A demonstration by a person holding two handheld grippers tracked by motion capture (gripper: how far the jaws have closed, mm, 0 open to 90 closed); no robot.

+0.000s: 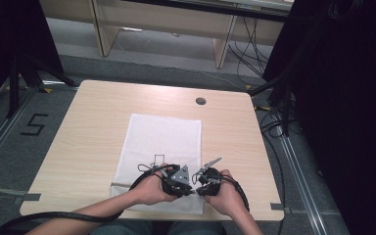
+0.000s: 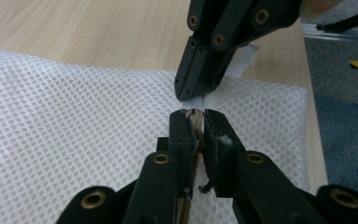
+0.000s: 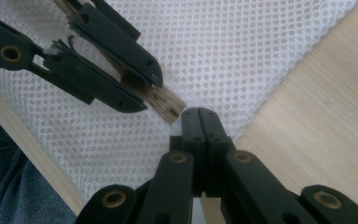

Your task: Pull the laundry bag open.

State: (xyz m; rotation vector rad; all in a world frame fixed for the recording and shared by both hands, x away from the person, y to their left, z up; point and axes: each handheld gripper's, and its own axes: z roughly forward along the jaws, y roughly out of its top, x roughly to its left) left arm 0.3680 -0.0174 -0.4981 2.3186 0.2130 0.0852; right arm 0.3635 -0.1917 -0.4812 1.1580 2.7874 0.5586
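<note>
A white mesh bag (image 1: 161, 139) lies flat on the wooden table (image 1: 93, 122), and both grippers meet tip to tip over its near right corner. My left gripper (image 2: 194, 116) is shut on a small brown wood-like piece (image 3: 165, 105) that sticks out past its fingertips. My right gripper (image 3: 199, 114) is shut, and in the left gripper view it (image 2: 191, 93) pinches a thin white tab (image 2: 242, 60) at the bag's edge. In the high view the left gripper (image 1: 190, 189) and right gripper (image 1: 199, 189) almost touch near the table's front edge.
A round cable hole (image 1: 200, 101) sits at the table's far side. Black cables (image 1: 54, 218) trail from the grippers off the front edge. The table's right edge (image 2: 314, 140) is close to the bag's corner. Bare wood surrounds the bag on both sides.
</note>
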